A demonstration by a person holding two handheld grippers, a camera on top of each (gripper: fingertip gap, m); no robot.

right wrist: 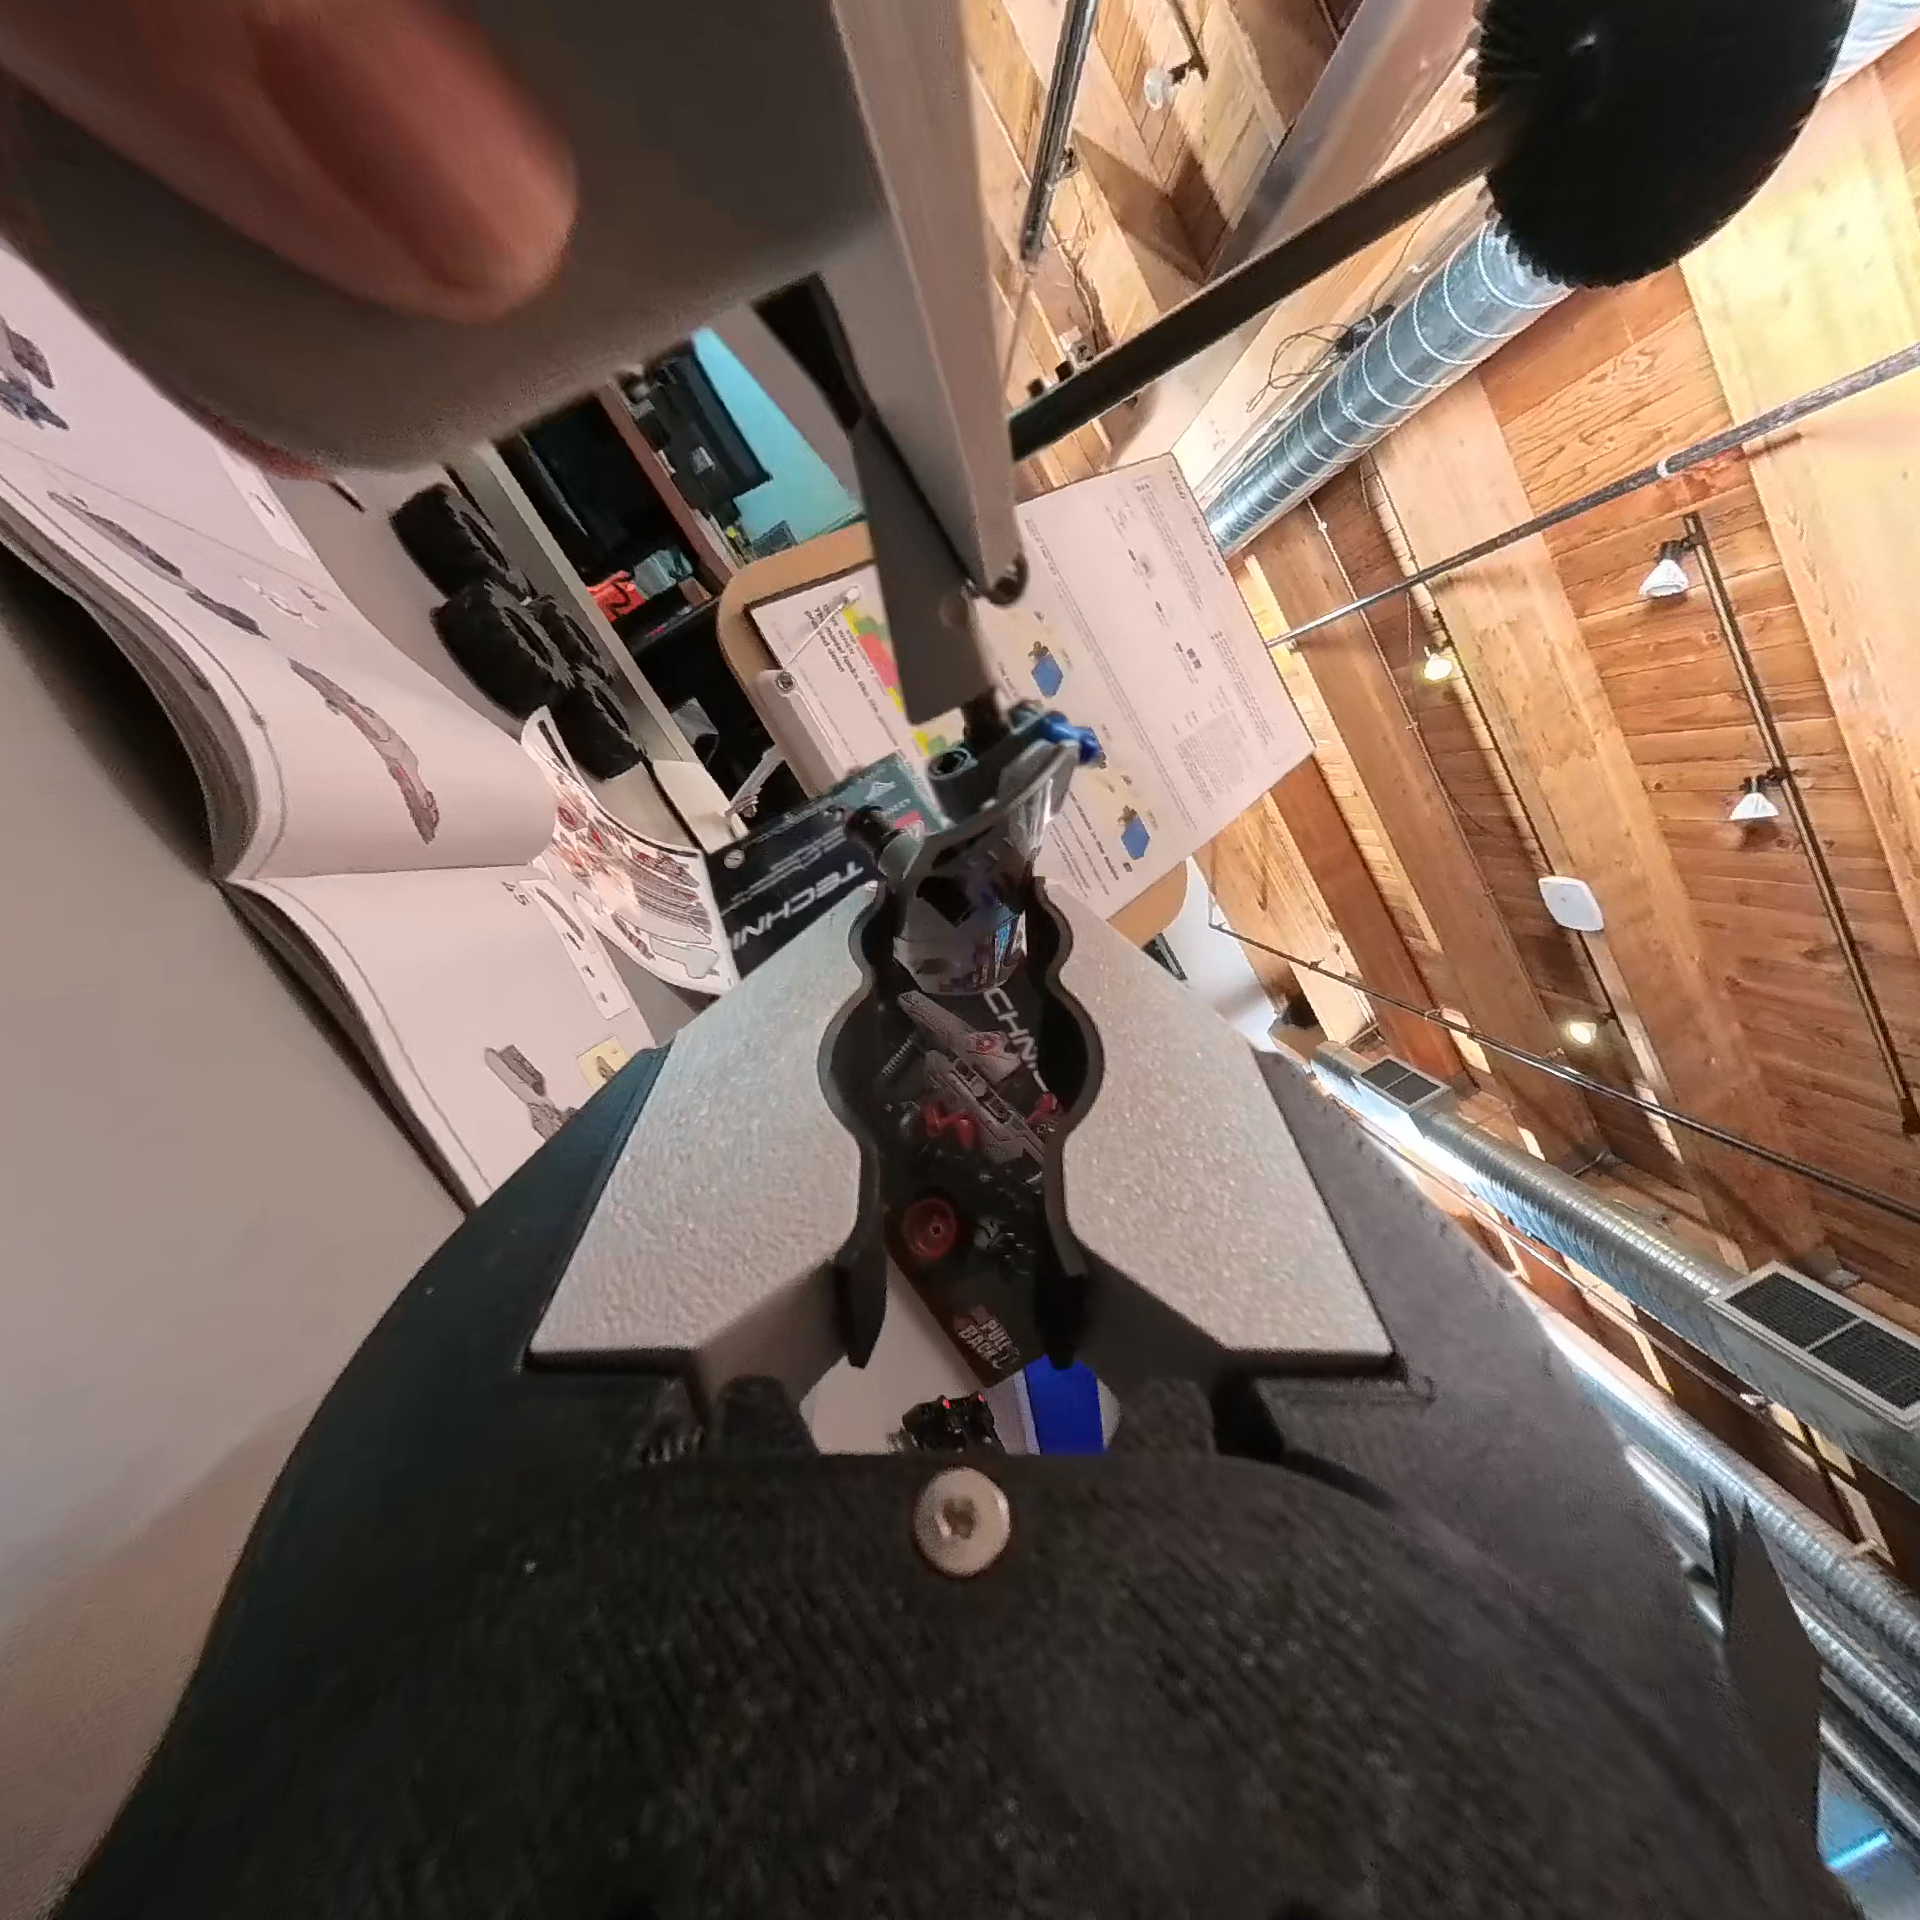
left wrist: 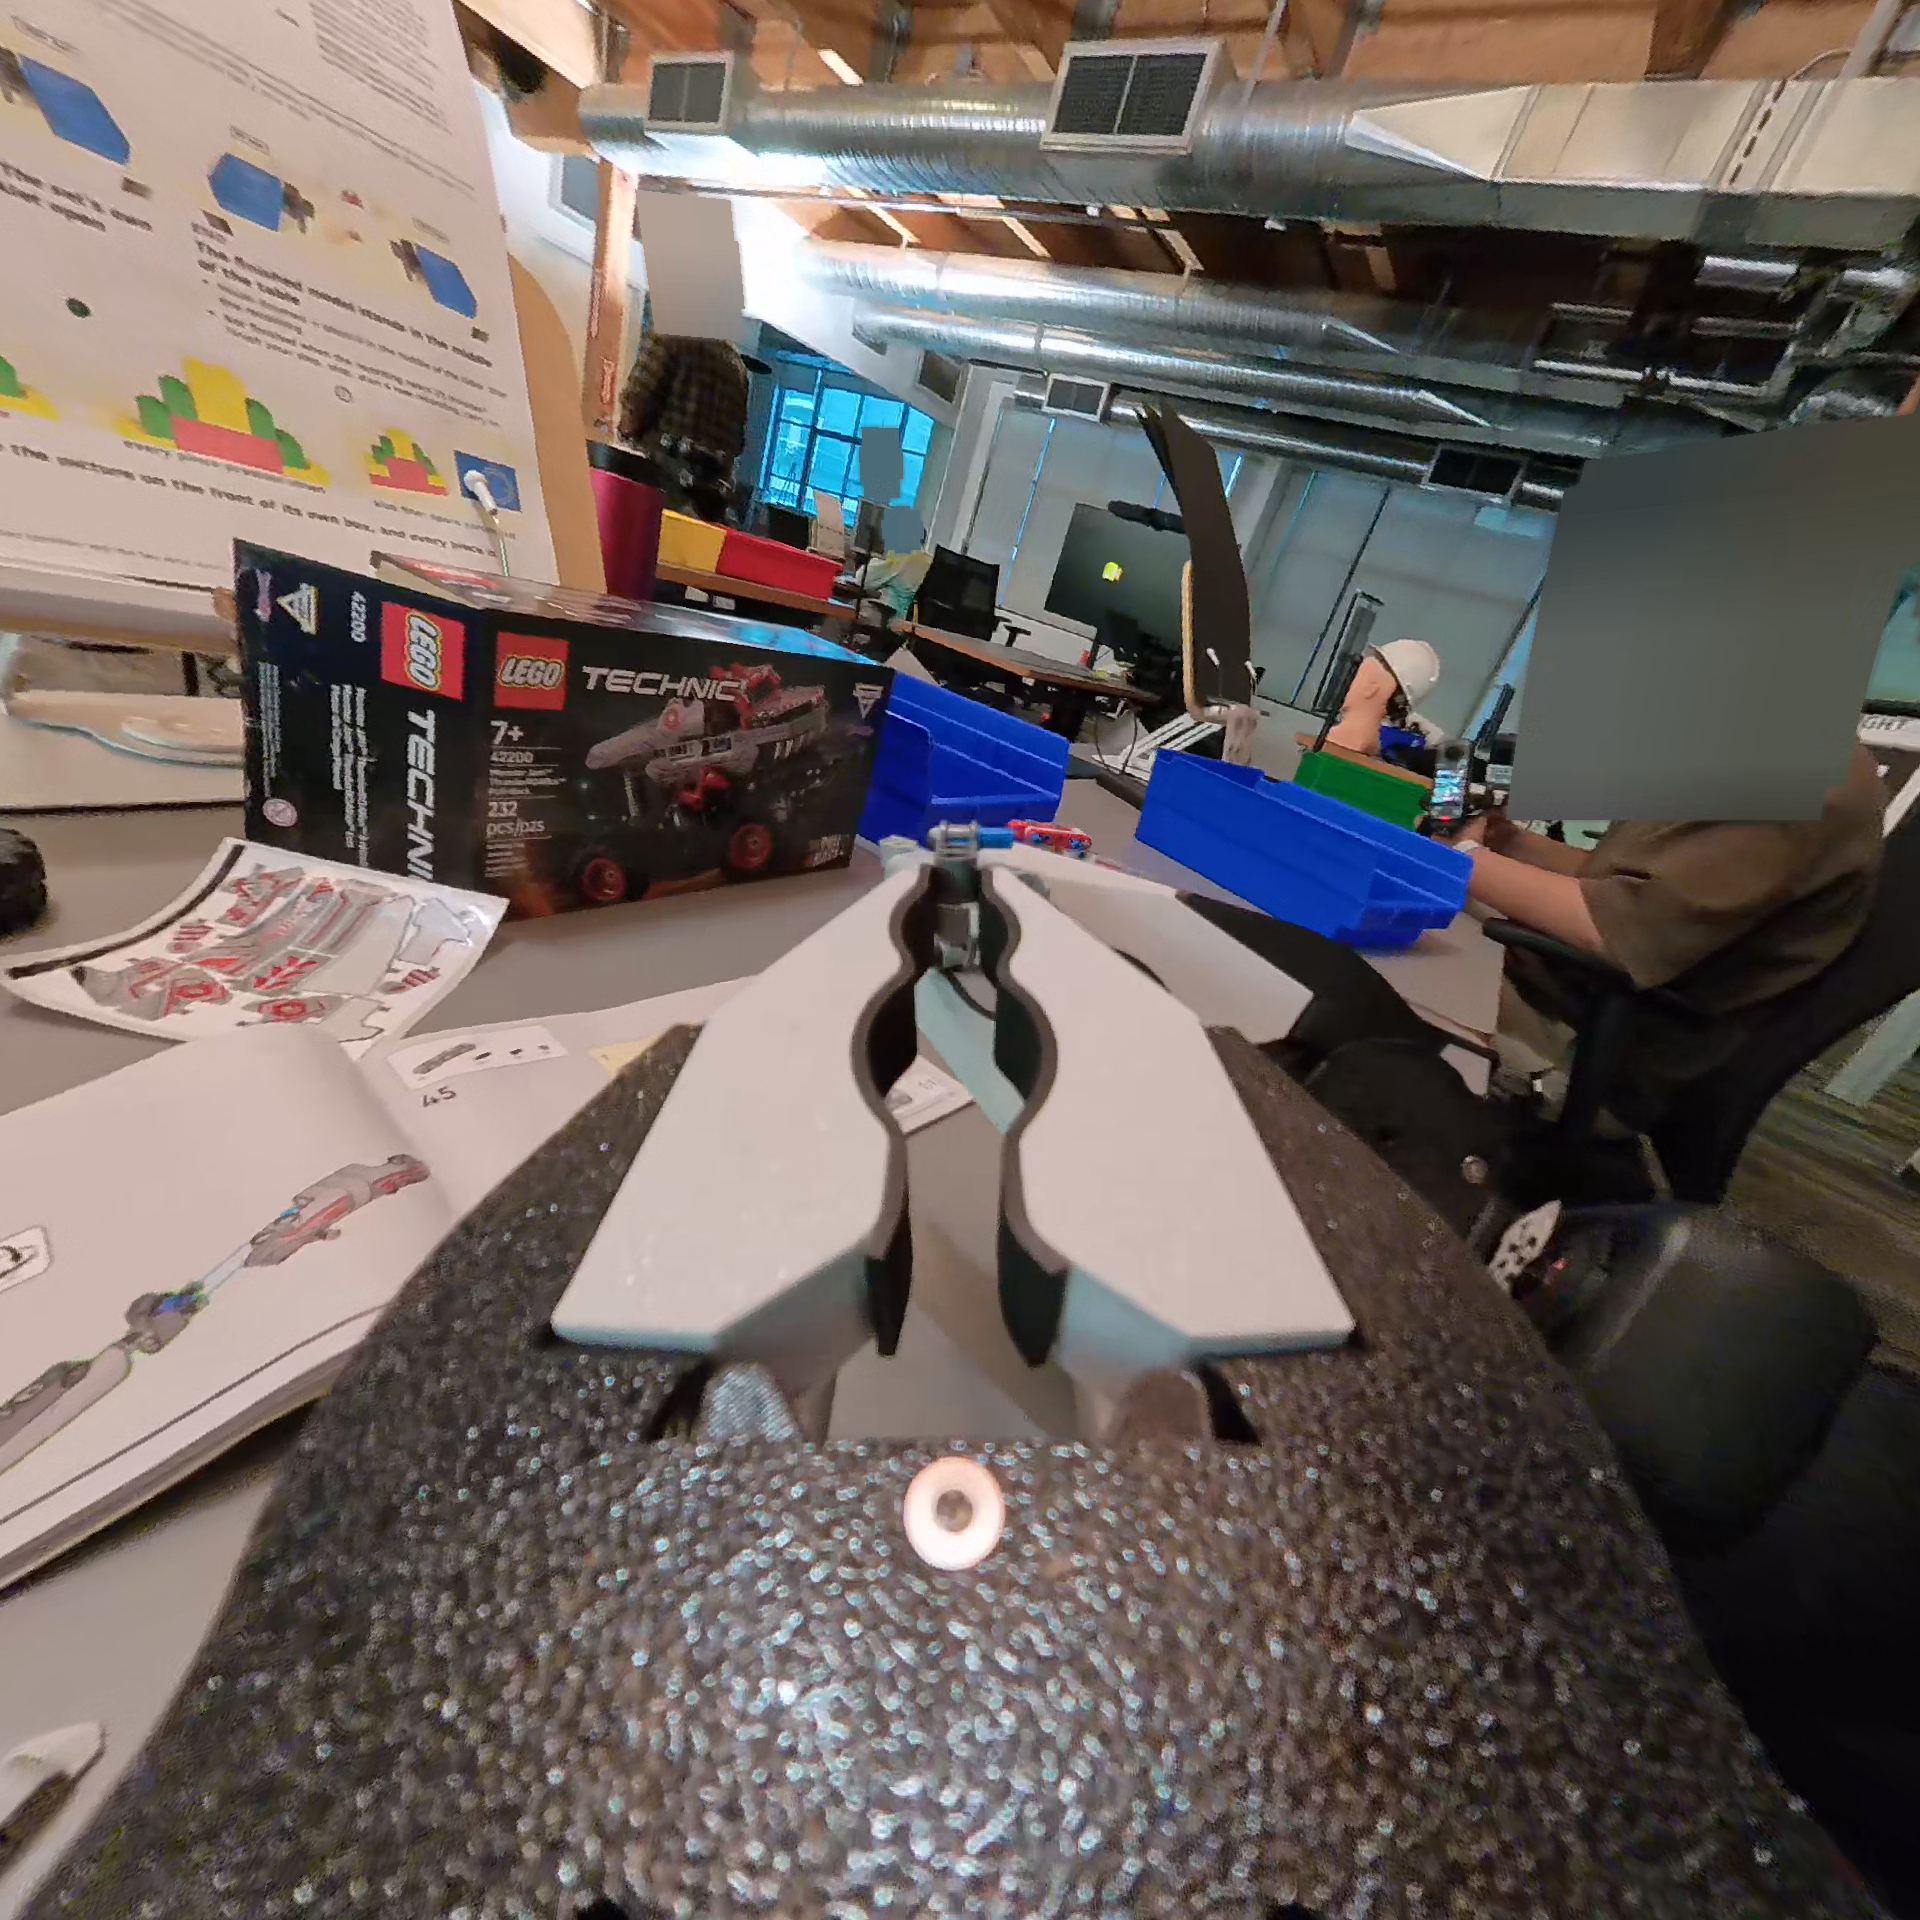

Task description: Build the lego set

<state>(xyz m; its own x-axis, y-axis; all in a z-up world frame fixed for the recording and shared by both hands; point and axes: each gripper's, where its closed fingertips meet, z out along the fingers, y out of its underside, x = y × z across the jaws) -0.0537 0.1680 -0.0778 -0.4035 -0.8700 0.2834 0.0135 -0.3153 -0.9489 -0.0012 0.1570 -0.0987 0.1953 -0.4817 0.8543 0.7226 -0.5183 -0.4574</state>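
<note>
A small grey Lego assembly (left wrist: 954, 902) with a blue pin (left wrist: 992, 834) at its tip sits between both grippers, above the table. My left gripper (left wrist: 954, 868) is shut on it. In the right wrist view the assembly (right wrist: 992, 774) shows its blue pin (right wrist: 1070, 736), and the left gripper (right wrist: 956, 707) reaches in from above. My right gripper (right wrist: 971, 862) is shut on the assembly's lower grey part, tip to tip with the left one. One of the right gripper's fingers (left wrist: 1153, 935) shows just behind the left gripper. A person's fingertip (right wrist: 364, 156) rests on the left gripper's body.
The Lego box (left wrist: 561, 748) stands behind, with a sticker sheet (left wrist: 260, 935) and the open instruction booklet (left wrist: 208, 1195) on the grey table. Blue bins (left wrist: 1299, 842) lie at the back right. Black tyres (right wrist: 520, 634) lie by the booklet. A seated person (left wrist: 1714, 914) is at the right. There is about 6 cm between the tips of the two grippers.
</note>
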